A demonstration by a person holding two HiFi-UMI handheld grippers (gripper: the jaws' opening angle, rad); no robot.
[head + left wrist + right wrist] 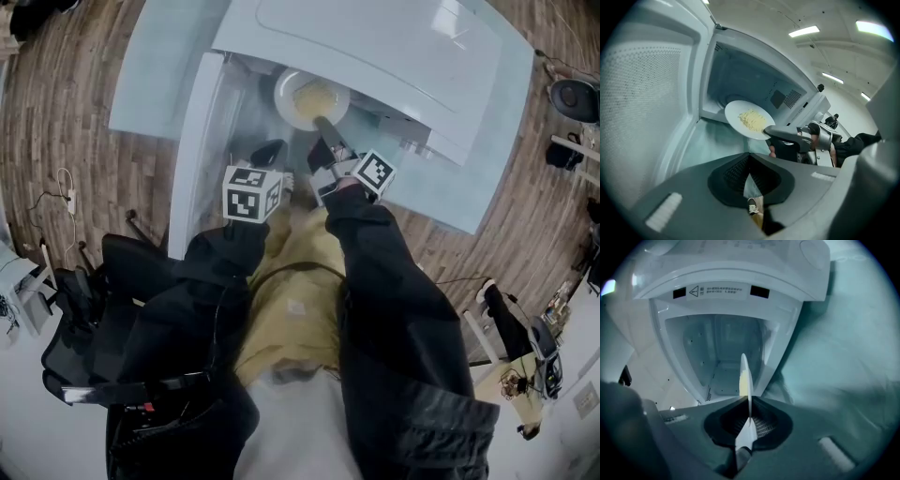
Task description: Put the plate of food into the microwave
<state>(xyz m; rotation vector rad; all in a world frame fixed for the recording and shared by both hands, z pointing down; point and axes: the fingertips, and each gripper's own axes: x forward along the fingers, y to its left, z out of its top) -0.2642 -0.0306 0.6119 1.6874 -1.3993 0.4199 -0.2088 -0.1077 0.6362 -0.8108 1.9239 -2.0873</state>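
A white plate [302, 92] with a heap of pale yellow food is held level at the mouth of the open white microwave [375, 47]. My right gripper [327, 134] is shut on the plate's near rim. In the left gripper view the plate [746, 120] hangs just in front of the cavity with the right gripper [771, 133] clamped on its edge. The right gripper view shows the plate [745, 375] edge-on between my jaws [749, 405], with the cavity [723, 348] straight ahead. My left gripper [270, 150] hovers to the plate's left, shut and holding nothing [749, 155].
The microwave door [193, 150] stands swung open to the left, close beside my left gripper [651, 108]. The microwave sits on a pale glass table [497, 141]. A black office chair [94, 309] stands at the lower left on the wooden floor.
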